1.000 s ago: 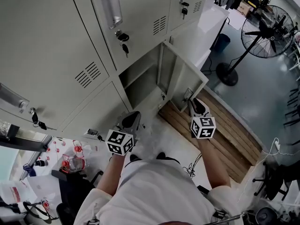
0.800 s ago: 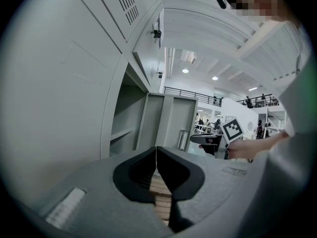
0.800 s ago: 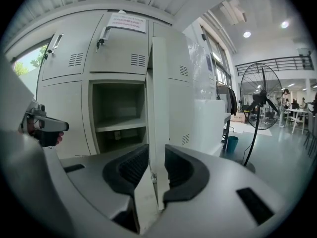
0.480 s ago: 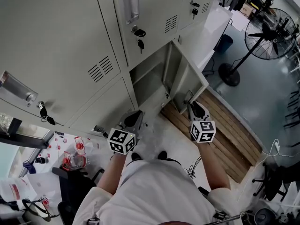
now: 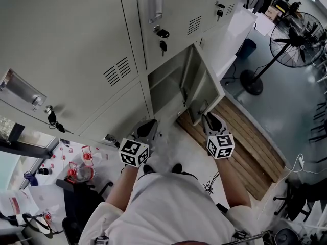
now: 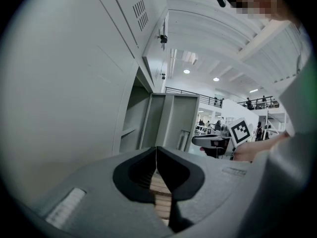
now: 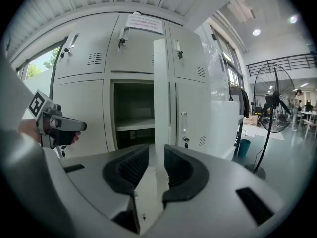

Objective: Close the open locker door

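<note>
The open locker door (image 5: 204, 88) stands out from the lower row of grey lockers, showing an empty compartment (image 5: 166, 86) with a shelf. My right gripper (image 5: 208, 117) is at the door's free lower edge. In the right gripper view the door (image 7: 161, 83) is edge-on and runs down into the narrow gap of my right gripper (image 7: 156, 157), which is slightly open; I cannot tell if the pads touch it. My left gripper (image 5: 149, 125) hangs lower left of the opening and holds nothing. In its own view my left gripper (image 6: 156, 150) is shut, with the door (image 6: 173, 125) ahead.
A wooden pallet (image 5: 245, 142) lies on the floor right of the door. Behind it are a standing fan (image 5: 299, 34) and a teal bin (image 5: 244, 47). Keys (image 5: 162, 46) hang from the locker above. Bottles and clutter (image 5: 76, 172) sit at lower left.
The head view has shifted, so the lockers sit further right in the picture. The door looks a little narrower, swung slightly toward the lockers. Both grippers have barely moved.
</note>
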